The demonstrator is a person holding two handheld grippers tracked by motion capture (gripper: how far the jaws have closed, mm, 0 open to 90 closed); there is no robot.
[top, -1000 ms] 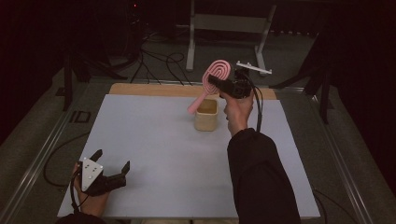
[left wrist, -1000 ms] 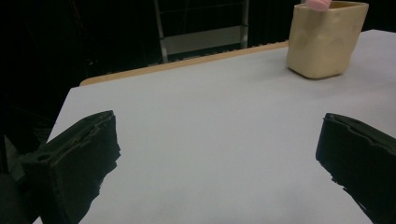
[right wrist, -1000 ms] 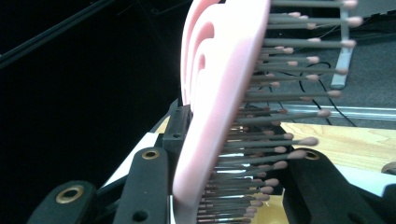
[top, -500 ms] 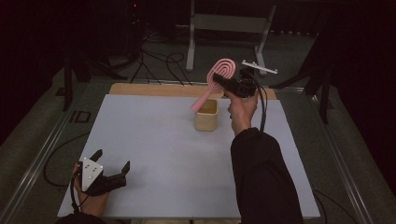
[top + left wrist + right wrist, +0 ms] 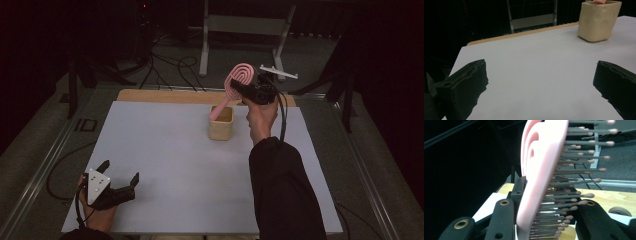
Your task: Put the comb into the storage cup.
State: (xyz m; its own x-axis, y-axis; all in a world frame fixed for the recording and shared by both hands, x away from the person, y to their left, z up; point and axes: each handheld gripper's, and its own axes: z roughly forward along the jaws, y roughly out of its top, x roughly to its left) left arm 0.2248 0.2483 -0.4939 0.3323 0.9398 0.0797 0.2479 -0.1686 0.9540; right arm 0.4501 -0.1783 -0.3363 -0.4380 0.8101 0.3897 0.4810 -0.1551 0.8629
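Pink hairbrush [image 5: 234,86] is the thing in hand: its oval head is clamped in the right gripper [image 5: 248,86], raised above the far part of the table, at about one o'clock from the table's middle in the high view. The handle slants down toward seven o'clock, and its lower end sits at the mouth of a small cream cup [image 5: 220,124]; whether the tip touches the rim or hangs just inside cannot be told. In the right gripper view the hairbrush [image 5: 541,177] stands on edge between the two black jaws, the smooth pink back against one jaw and the rows of ball-tipped bristles against the other, so the jaws are closed on the brush head.

The cup stands upright on the white table [image 5: 170,150], just at seven o'clock from the gripper. In the left gripper view the cup [image 5: 597,21] is at the one o'clock corner, with a bit of pink showing above its rim.

Well apart, at the table's seven o'clock corner in the high view, the left gripper [image 5: 119,180] rests low over the surface with its jaws spread wide and nothing between them. A wooden strip [image 5: 165,96] edges the far side of the table.
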